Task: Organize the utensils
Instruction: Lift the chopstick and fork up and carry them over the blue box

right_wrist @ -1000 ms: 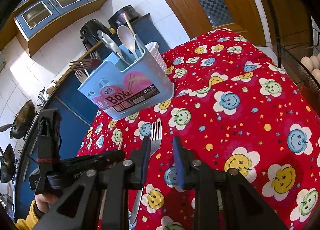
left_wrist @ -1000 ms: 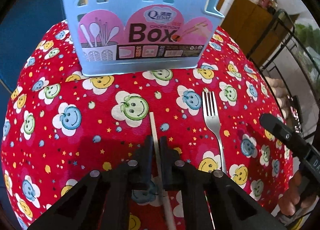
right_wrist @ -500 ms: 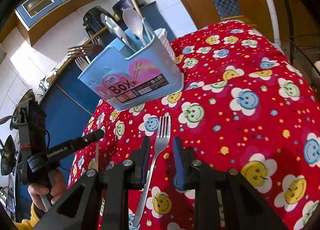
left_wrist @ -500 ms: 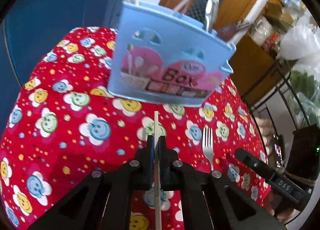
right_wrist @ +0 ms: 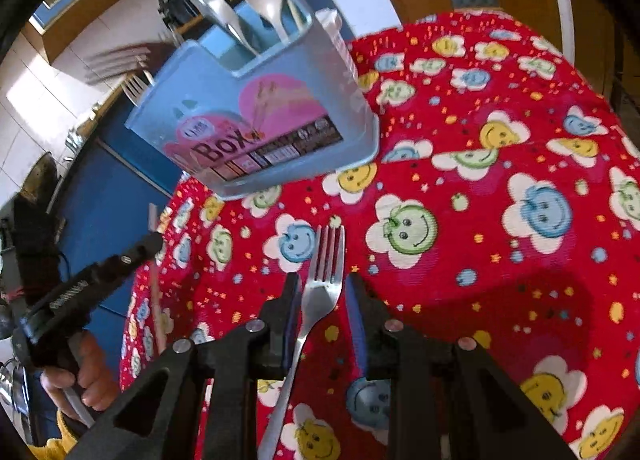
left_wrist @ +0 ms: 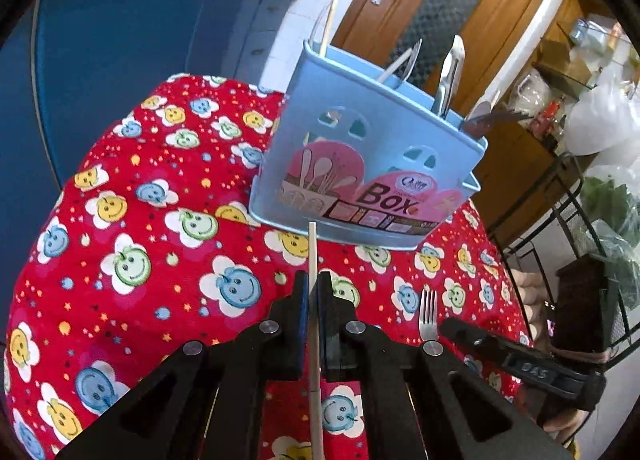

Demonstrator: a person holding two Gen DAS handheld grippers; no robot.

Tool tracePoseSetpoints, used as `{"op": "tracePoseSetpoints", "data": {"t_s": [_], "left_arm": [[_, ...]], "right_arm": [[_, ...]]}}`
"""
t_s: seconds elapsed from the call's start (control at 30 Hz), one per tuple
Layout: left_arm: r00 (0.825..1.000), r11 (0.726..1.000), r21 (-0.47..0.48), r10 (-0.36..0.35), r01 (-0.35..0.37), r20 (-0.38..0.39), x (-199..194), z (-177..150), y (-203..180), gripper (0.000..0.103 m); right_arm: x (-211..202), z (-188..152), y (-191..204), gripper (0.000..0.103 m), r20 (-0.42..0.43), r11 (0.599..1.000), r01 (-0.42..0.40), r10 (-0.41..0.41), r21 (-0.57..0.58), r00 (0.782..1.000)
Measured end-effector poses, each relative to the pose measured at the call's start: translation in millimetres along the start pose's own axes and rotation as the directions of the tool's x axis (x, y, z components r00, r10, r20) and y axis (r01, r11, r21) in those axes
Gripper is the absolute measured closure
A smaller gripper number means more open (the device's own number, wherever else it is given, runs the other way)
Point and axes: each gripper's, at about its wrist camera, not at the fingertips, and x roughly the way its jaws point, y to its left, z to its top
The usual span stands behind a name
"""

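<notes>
Chopstick (left_wrist: 312, 260) lifted, fork (right_wrist: 320, 292) between open jaws

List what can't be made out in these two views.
- Chopstick: rear end cut off by the bottom edge, left wrist view.
- Fork: handle end runs off the bottom edge, right wrist view; in the left view the right tongs cover its handle.
- Blue box: label print motion-blurred, right wrist view; its interior is hidden by its walls in both.
</notes>
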Motion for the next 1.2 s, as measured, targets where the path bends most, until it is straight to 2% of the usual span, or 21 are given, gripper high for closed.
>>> {"op": "tracePoseSetpoints", "data": {"t_s": [0.17, 0.33, 0.4, 0.57, 0.7, 0.97, 1.2], "left_arm": [[0.999, 1.0, 0.011, -0.004, 0.004, 0.036, -9.1, 4.3, 1.8, 0.099], [0.999, 1.0, 0.018, -0.012, 0.011, 0.045, -13.6, 5.5, 1.9, 0.099], [0.999, 1.0, 0.019, -0.012, 0.011, 0.046, -14.0, 5.5, 1.9, 0.099], [0.999, 1.0, 0.024, -0.009, 0.008, 0.051, -16.0, 6.0, 0.7, 0.099], [0.997, 0.999, 0.039, -0.005, 0.002, 0.074, -22.4, 7.1, -2.2, 0.099], [0.991, 0.997, 0.076, -0.009, -0.001, 0.13, -38.4, 8.3, -10.5, 0.099], [0.985, 0.996, 0.092, -0.019, 0.003, 0.173, -53.6, 8.6, -15.8, 0.099]], "right_arm": [[8.5, 12.5, -6.2, 0.078, -0.008, 0.999, -0.052, 0.052, 0.011, 0.999], [11.9, 18.9, -20.0, 0.084, -0.017, 0.992, -0.117, 0.118, 0.056, 0.993], [12.0, 18.6, -24.2, 0.093, -0.013, 0.991, -0.116, 0.117, 0.066, 0.993], [5.1, 14.8, -18.9, 0.096, 0.007, 0.995, -0.102, 0.101, 0.025, 0.995], [-6.0, 13.1, -9.5, 0.1, 0.056, 0.996, -0.094, 0.094, -0.006, 0.994], [-44.9, 1.4, 19.5, 0.101, 0.201, 0.994, -0.015, 0.035, -0.104, 0.979], [-84.6, -11.9, 38.9, 0.101, 0.335, 0.989, 0.046, 0.003, -0.138, 0.942]]}}
